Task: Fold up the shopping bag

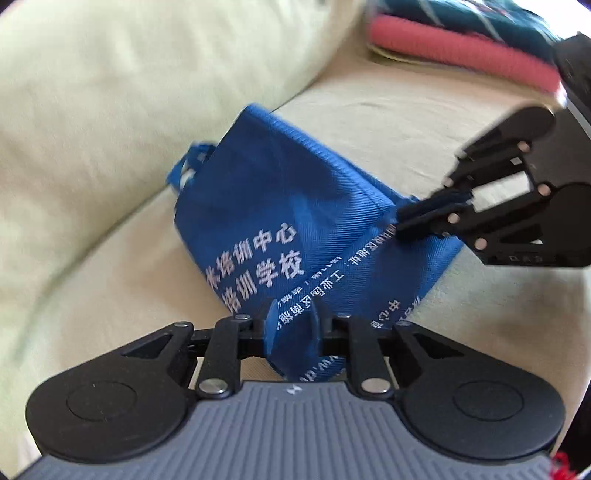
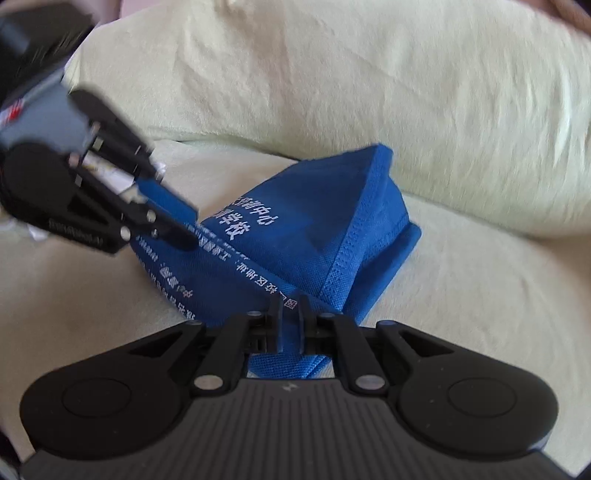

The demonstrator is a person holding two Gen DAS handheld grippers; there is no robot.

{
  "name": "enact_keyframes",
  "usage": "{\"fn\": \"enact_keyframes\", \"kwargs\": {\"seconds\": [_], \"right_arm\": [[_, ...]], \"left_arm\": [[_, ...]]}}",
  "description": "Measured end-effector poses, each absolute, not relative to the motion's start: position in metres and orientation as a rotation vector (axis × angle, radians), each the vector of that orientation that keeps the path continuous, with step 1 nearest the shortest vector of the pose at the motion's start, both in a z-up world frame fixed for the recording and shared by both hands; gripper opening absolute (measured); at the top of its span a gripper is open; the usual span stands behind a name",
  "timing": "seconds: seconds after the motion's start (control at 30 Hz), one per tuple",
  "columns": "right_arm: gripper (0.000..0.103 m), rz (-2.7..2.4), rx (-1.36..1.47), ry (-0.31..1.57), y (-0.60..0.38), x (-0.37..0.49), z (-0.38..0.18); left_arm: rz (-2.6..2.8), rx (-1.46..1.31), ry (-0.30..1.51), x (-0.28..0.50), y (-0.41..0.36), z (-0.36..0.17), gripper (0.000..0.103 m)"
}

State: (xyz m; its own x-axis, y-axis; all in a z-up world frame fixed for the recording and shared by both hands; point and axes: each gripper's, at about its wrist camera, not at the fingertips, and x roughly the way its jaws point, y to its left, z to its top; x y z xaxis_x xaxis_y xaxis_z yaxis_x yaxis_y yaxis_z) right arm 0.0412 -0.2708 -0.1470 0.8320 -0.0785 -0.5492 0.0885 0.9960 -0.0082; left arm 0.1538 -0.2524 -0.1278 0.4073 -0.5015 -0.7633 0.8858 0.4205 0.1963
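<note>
A blue fabric shopping bag point(image 1: 280, 221) with white printed characters lies partly folded on a pale green sofa seat. My left gripper point(image 1: 293, 321) is shut on the bag's near edge, with blue cloth bunched between its jaws. My right gripper point(image 1: 410, 218) comes in from the right and is shut on the bag's other edge. In the right wrist view the bag point(image 2: 314, 236) rises in a peak, my right gripper point(image 2: 291, 314) pinches its near fold, and my left gripper point(image 2: 177, 225) grips the bag's left edge. The bag's handle loop point(image 1: 192, 162) sticks out at the far side.
The sofa backrest cushion point(image 1: 110, 92) rises behind the bag, also filling the right wrist view point(image 2: 369, 74). A pink roll point(image 1: 461, 51) and teal striped cloth point(image 1: 480, 18) lie on the seat at the far right. Bare seat cushion point(image 2: 461, 295) surrounds the bag.
</note>
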Motion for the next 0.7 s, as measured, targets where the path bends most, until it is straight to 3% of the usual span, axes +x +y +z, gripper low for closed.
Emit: {"fn": "enact_keyframes", "kwargs": {"seconds": [0.13, 0.7], "right_arm": [[0.005, -0.099, 0.072, 0.587, -0.279, 0.053, -0.153], [0.003, -0.109, 0.222, 0.593, -0.294, 0.062, -0.157]], "left_arm": [[-0.911, 0.505, 0.739, 0.164, -0.243, -0.137, 0.022], [-0.685, 0.482, 0.798, 0.154, -0.265, -0.136, 0.022]]}}
